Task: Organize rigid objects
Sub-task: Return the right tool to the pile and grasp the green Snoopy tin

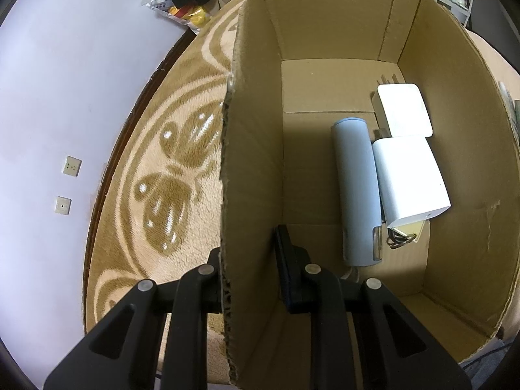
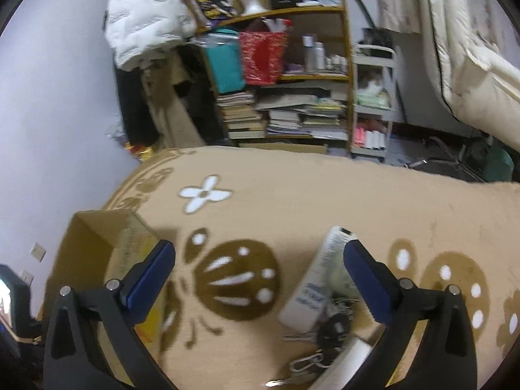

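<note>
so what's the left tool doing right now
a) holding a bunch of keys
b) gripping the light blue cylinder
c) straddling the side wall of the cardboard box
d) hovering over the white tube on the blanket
c: the left tool has one finger outside and one inside the brown cardboard box's side wall, while the light blue cylinder lies untouched on the box floor.

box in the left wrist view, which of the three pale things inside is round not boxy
The pale blue cylinder, lying on its side left of the two white rectangular blocks.
</note>
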Tool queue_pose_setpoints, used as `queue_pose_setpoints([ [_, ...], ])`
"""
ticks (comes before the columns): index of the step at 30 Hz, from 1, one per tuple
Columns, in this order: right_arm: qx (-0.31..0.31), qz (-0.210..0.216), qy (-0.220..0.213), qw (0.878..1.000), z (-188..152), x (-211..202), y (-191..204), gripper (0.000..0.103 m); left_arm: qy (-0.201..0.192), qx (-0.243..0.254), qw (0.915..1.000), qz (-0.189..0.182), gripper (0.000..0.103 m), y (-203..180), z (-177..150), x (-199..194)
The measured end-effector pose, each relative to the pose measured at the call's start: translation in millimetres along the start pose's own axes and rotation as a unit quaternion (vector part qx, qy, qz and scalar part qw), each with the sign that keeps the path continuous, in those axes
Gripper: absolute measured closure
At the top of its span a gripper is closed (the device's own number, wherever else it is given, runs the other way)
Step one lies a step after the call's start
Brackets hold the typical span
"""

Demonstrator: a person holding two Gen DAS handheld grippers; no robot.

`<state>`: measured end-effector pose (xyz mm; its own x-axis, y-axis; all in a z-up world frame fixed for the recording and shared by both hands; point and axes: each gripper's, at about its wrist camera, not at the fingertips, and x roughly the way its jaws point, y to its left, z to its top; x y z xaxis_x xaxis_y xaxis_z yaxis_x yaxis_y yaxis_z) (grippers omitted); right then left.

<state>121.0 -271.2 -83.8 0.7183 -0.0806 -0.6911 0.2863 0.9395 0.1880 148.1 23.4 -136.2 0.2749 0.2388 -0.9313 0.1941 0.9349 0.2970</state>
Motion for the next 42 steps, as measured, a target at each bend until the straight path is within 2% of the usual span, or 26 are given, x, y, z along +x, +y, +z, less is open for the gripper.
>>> queue_pose_setpoints([
  [12, 0.055, -0.031, 0.033, 0.997, -4.2, 21.5, -57.2, 0.000, -0.001, 0.004, 1.0000, 0.003, 0.082, -0.6, -0.8, -1.1],
  [18, 0.116, -0.014, 0.054, 0.992, -13.9, 37.7, -85.6, 0.000, -0.001, 0.006, 1.0000, 0.004, 0.082, -1.8, -1.3, -1.8],
  [24, 0.119, -0.020, 0.072, 0.990, -19.2, 51.6, -91.2, 0.000, -0.001, 0.006, 1.0000, 0.005, 0.082, -2.6, -1.1, -1.6],
  [27, 0.100, -0.031, 0.079, 0.991, -19.4, 53.7, -89.3, 0.000, -0.001, 0.008, 1.0000, 0.006, 0.082, -3.4, -0.9, -1.5],
  [34, 0.110, -0.018, 0.095, 0.989, -25.0, 68.0, -93.6, 0.001, -0.001, 0.009, 0.9999, 0.008, 0.082, -5.2, -0.9, -2.4],
  [38, 0.125, -0.012, 0.106, 0.986, -30.3, 75.0, -100.0, 0.015, -0.001, 0.009, 0.9999, 0.010, 0.081, -5.5, -0.8, -2.4],
  [41, 0.135, -0.015, 0.114, 0.984, -34.5, 78.9, -105.9, 0.033, 0.000, 0.010, 0.9999, 0.011, 0.080, -5.7, -0.7, -2.5],
  [42, 0.141, -0.014, 0.117, 0.983, -35.5, 80.3, -108.1, 0.035, 0.000, 0.011, 0.9999, 0.011, 0.080, -5.8, -0.8, -2.3],
])
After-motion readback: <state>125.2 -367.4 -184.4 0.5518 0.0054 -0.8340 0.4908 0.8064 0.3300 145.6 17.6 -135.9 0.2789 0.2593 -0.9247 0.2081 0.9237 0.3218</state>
